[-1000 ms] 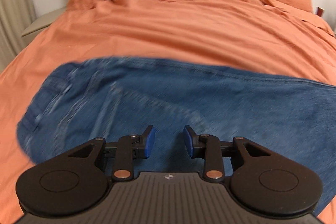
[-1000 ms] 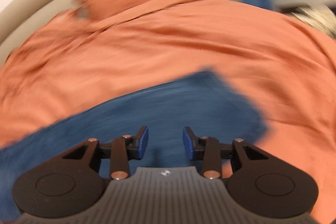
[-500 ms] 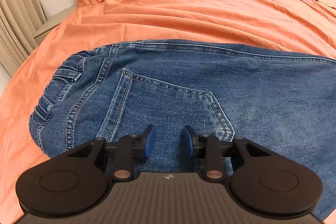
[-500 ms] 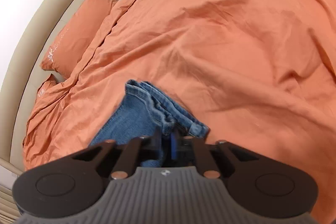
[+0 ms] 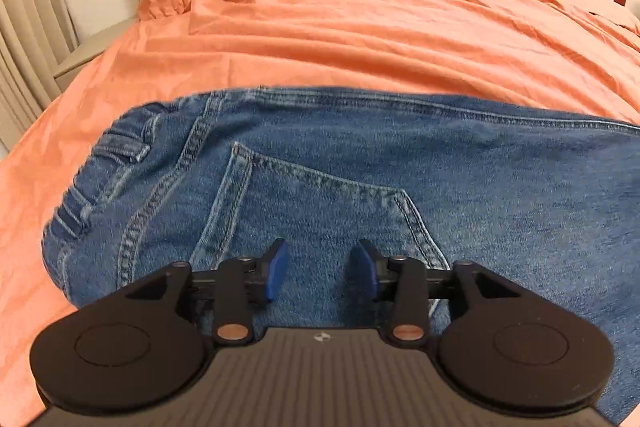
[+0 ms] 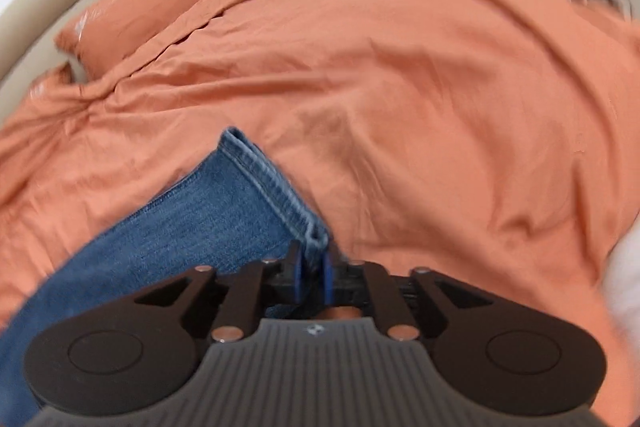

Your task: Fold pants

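The left hand-held gripper (image 5: 319, 269), jaws apart, hovers over the back pocket (image 5: 320, 211) of jeans (image 5: 500, 187) lying on the orange bed (image 5: 360, 27).

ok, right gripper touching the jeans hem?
Touching. Right wrist view: the right gripper has its jaws closed on the corner of the jeans hem, denim pinched between the pads.

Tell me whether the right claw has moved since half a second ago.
Yes. The right claw, clamping the jeans hem, swung so the pillow sits higher and farther left.
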A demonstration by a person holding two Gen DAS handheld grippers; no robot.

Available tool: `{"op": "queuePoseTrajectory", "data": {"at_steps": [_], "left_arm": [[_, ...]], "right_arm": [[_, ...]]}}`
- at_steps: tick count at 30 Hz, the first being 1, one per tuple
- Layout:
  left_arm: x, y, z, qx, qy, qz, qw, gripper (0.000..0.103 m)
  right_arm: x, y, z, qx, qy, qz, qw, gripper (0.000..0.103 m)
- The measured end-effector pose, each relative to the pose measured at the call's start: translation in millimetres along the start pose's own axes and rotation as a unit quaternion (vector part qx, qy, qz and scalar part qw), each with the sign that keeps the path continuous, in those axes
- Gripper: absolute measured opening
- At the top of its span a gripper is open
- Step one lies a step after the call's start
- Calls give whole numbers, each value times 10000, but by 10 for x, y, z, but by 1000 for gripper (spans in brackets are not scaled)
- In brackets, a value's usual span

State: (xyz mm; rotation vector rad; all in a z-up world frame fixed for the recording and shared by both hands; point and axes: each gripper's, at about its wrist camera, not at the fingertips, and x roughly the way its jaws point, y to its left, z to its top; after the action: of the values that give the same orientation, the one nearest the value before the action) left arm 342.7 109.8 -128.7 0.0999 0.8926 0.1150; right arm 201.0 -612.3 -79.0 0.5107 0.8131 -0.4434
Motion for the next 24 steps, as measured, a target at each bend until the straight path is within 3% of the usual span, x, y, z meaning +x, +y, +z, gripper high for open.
{"op": "queuePoseTrajectory", "data": {"at_steps": [4,6,13,14,15,19,24], "left_arm": [[51,3,106,73,-66,62,9999,49],[81,15,156,25,-98,75,9999,49],[184,49,203,69,-123,60,9999,49],[199,54,201,71,-123,44,9999,49],[211,60,199,82,-128,31,9999,49],[263,66,197,116,-153,-4,9998,49],[234,66,185,76,-196,-3,9998,50]], "right_arm": [[-23,223,241,-576,-129,246,9980,24],[108,386,362,-837,-116,340,9958,38],[752,757,655,-1333,-25,-5,9911,38],[829,773,664,-1370,13,-98,9905,32],[901,787,664,-1421,42,-140,9897,13],[978,847,614,-1801,-98,-312,9831,3],[1084,851,571,-1716,-125,-803,9818,0]]}}
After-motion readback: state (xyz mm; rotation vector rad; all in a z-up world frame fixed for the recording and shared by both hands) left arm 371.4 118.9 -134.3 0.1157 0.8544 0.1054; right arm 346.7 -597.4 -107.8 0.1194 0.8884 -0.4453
